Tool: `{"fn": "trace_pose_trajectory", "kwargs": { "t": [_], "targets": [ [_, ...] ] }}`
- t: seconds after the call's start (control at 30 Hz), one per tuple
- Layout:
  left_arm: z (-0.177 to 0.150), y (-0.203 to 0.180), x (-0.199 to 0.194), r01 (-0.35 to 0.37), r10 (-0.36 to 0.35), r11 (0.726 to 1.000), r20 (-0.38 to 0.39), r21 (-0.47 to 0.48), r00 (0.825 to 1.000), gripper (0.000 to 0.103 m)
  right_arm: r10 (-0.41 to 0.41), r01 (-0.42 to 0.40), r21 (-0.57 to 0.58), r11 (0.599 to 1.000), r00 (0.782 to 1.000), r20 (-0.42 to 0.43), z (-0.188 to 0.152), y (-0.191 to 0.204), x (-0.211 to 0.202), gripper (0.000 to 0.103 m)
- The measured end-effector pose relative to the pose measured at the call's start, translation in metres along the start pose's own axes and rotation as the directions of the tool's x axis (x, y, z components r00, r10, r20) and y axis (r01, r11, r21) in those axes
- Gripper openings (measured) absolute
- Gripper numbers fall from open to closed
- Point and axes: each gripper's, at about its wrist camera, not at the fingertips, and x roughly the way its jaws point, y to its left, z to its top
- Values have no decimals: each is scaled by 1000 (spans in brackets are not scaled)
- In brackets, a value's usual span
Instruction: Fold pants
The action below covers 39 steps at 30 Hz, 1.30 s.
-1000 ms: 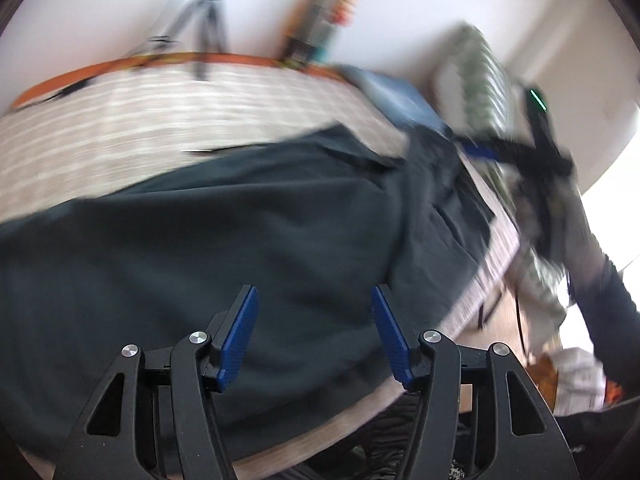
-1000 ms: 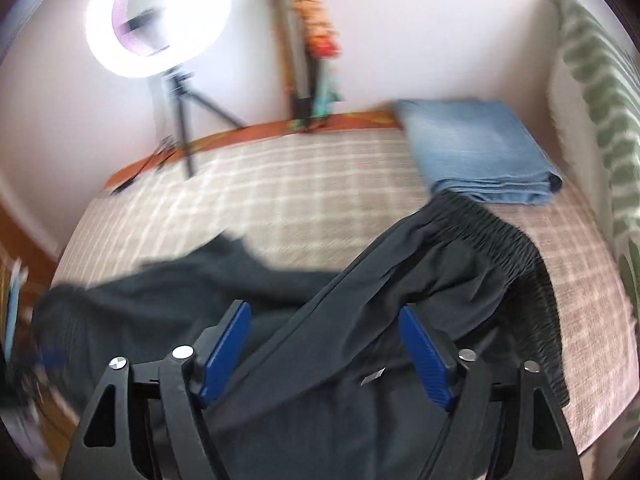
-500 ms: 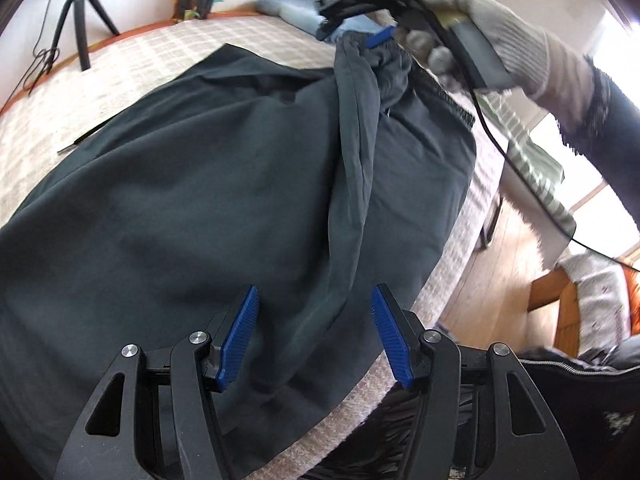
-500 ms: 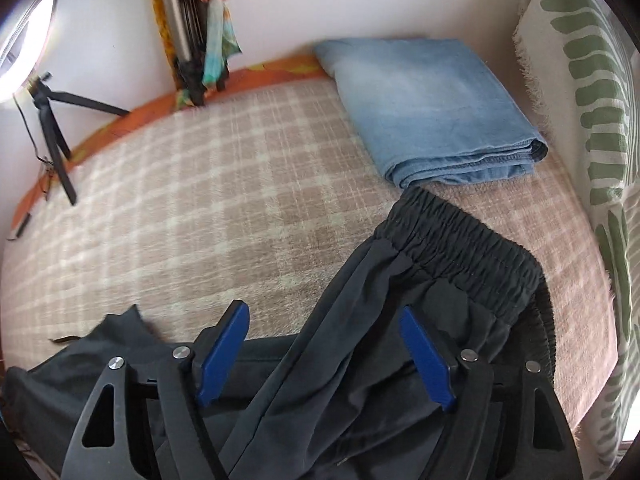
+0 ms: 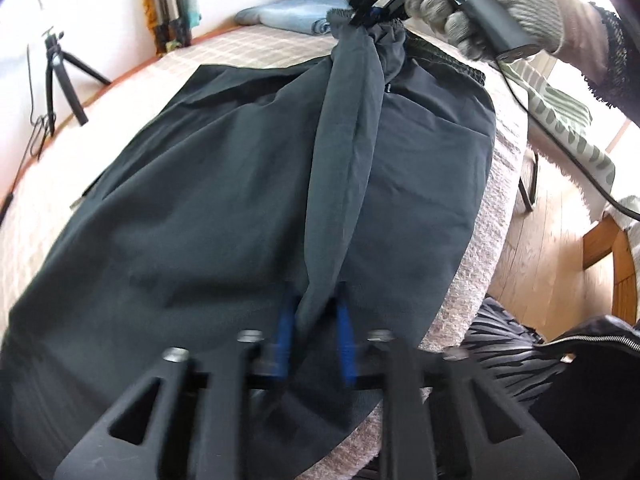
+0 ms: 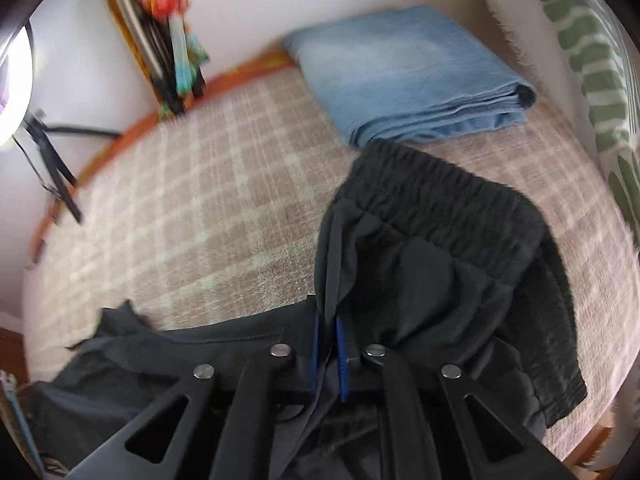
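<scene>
The dark pants (image 5: 208, 208) lay spread across the checked blanket (image 6: 192, 200) on the bed, reaching the bed's near edge, with the elastic waistband (image 6: 448, 196) toward the end where a folded blue cloth (image 6: 404, 72) sat by the wall. The waistband's far edge lay just beside that cloth.

The left gripper (image 5: 314, 334) had its blue fingers (image 5: 285, 332) drawn close on a gathered ridge of the pants fabric near the bed's near edge, the cloth pinched between them. That ridge ran as a raised fold from the left gripper up to the waistband end.

The right gripper (image 6: 329, 354) was clamped on a bunched fold of the pants just below the waistband, its blue pads nearly together with fabric between. In the left wrist view, the right gripper (image 5: 370, 12) was seen held by a gloved hand (image 5: 488, 4), lifting the waistband corner off the blanket.

A tripod (image 5: 60, 76) stood beyond the far edge of the bed, against the wall. A green-patterned pillow (image 6: 592, 64) rested at the bed's end.
</scene>
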Motion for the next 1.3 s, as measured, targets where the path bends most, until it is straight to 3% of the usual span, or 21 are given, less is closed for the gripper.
{"fn": "trace_pose_trajectory", "kwargs": {
  "t": [0.1, 0.27, 0.4, 0.53, 0.6, 0.63, 0.67, 0.73, 0.77, 0.83, 0.9, 0.93, 0.97, 1.0, 1.03, 1.07, 1.17, 1.3],
  "targets": [
    [1, -1, -1, -8, 8, 1000, 19, 12, 1000, 5, 90, -92, 40, 995, 994, 55, -14, -23, -28, 0],
    [1, 11, -10, 30, -28, 998, 42, -60, 999, 3, 192, -206, 93, 974, 972, 138, -50, -64, -70, 0],
    [2, 11, -16, 47, -43, 997, 56, -66, 997, 3, 228, -249, 138, 959, 962, 153, -80, -94, -76, 0],
    [-1, 5, -18, 47, -46, 998, 45, -41, 998, 3, 215, -235, 168, 957, 968, 127, -107, -120, -66, 6],
    [-3, 3, -17, 49, -48, 998, 35, -33, 998, 3, 229, -248, 182, 952, 966, 117, -119, -132, -60, 19],
    [-4, 2, -16, 49, -48, 998, 31, -32, 998, 3, 247, -266, 185, 946, 961, 122, -123, -137, -59, 39],
    [-5, 3, -16, 50, -49, 998, 28, -33, 998, 3, 251, -275, 188, 943, 958, 142, -127, -142, -60, 45],
    [-5, 3, -15, 51, -50, 998, 24, -35, 998, 3, 250, -283, 181, 942, 950, 185, -130, -148, -66, 49],
    [-5, 2, -15, 52, -51, 998, 23, -35, 998, 3, 258, -293, 180, 939, 946, 196, -129, -151, -69, 61],
    [-4, 2, -15, 49, -49, 998, 24, -31, 999, 3, 257, -299, 184, 936, 940, 223, -125, -154, -72, 67],
    [-3, 2, -15, 49, -48, 998, 26, -29, 999, 3, 229, -272, 186, 944, 947, 224, -116, -158, -70, 59],
    [-3, 2, -16, 47, -47, 998, 29, -29, 998, 3, 227, -267, 191, 945, 951, 212, -114, -159, -68, 45],
    [-3, 2, -17, 45, -45, 999, 32, -29, 998, 3, 227, -265, 209, 941, 955, 190, -110, -161, -62, 36],
    [-3, 3, -18, 45, -44, 999, 34, -29, 998, 3, 231, -267, 230, 936, 958, 173, -107, -163, -56, 35],
    [-3, 3, -19, 44, -43, 999, 37, -29, 998, 3, 235, -270, 239, 933, 958, 167, -107, -165, -53, 22],
    [-2, 3, -20, 43, -41, 999, 40, -27, 998, 3, 230, -265, 246, 932, 960, 162, -106, -166, -49, 2],
    [-2, 3, -26, 40, -39, 999, 51, -25, 998, 3, 219, -251, 238, 938, 964, 153, -105, -164, -48, 0],
    [-2, 4, -35, 50, -49, 998, 67, -22, 997, 3, 175, -221, 191, 956, 957, 231, -107, -161, -79, 0]
  ]
}}
